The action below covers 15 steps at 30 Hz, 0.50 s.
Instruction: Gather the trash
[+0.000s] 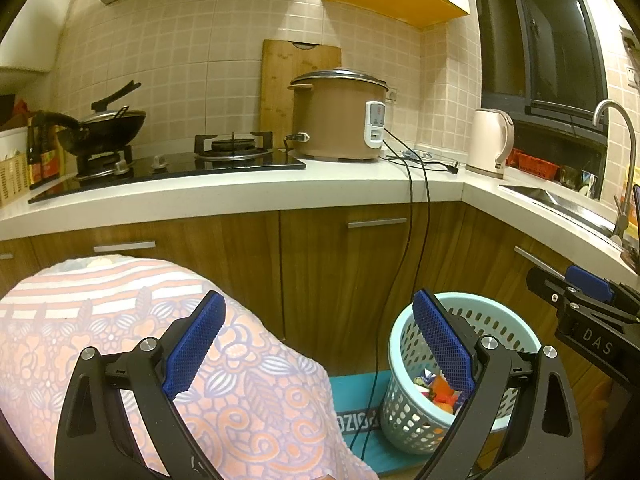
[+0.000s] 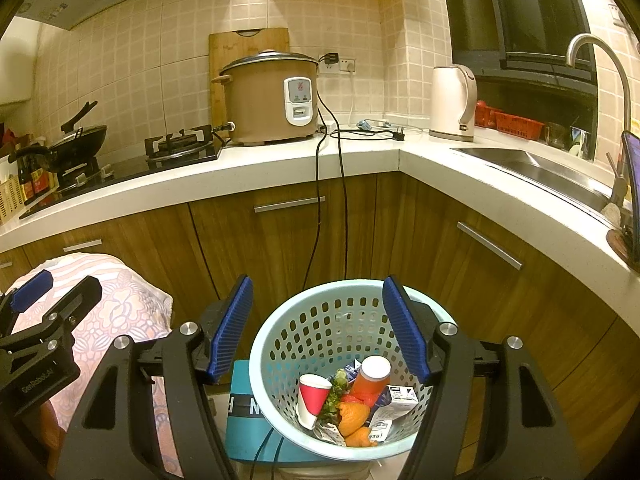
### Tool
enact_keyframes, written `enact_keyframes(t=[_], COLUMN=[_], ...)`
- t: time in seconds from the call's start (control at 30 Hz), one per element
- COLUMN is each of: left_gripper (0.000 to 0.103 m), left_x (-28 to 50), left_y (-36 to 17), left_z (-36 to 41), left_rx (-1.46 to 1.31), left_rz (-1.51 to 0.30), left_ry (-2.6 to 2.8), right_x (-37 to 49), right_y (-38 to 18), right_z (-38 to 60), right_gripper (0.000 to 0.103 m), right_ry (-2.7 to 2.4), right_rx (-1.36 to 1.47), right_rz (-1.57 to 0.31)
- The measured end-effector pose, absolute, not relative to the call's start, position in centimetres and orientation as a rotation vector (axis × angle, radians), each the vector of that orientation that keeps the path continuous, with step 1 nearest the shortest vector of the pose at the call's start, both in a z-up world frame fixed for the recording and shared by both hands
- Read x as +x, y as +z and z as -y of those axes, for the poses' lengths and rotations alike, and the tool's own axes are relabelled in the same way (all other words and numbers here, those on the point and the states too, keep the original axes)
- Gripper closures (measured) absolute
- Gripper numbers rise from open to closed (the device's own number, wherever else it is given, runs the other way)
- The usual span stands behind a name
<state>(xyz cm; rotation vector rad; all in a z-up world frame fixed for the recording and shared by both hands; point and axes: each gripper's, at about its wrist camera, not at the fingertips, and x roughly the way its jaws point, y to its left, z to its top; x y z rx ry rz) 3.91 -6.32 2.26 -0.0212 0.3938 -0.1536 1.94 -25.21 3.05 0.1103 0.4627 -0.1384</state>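
A pale blue perforated basket (image 2: 320,320) stands on the floor by the cabinets and holds trash: a red paper cup (image 2: 312,398), an orange bottle (image 2: 370,380), orange peel (image 2: 354,414), small cartons (image 2: 400,396) and greens. My right gripper (image 2: 318,328) is open and empty, hovering above the basket's rim. My left gripper (image 1: 320,340) is open and empty, above a patterned pink cloth (image 1: 100,320), with the basket (image 1: 400,400) at its right finger. The right gripper's side shows at the left wrist view's right edge (image 1: 580,300).
White countertop (image 2: 280,168) with a brown rice cooker (image 2: 268,96), a gas stove (image 2: 176,144), a wok (image 2: 76,140), a kettle (image 2: 452,104) and a sink (image 2: 540,168). Black cords (image 2: 320,200) hang down the wooden cabinets. A blue box (image 2: 240,420) lies by the basket.
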Motion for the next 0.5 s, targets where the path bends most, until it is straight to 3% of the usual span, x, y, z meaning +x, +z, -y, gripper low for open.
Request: enact_keyframes(t=[0.5], left_gripper=[0.011], left_x=[3.93], left_y=[2.26], left_z=[6.3], left_rx=[-0.016], left_rz=[-0.394], left_ry=[-0.151], right_x=[1.57], right_y=[3.15], right_z=[24.72], right_gripper=[0.039], right_ry=[-0.136], right_rx=[0.107], right_rz=[-0.454])
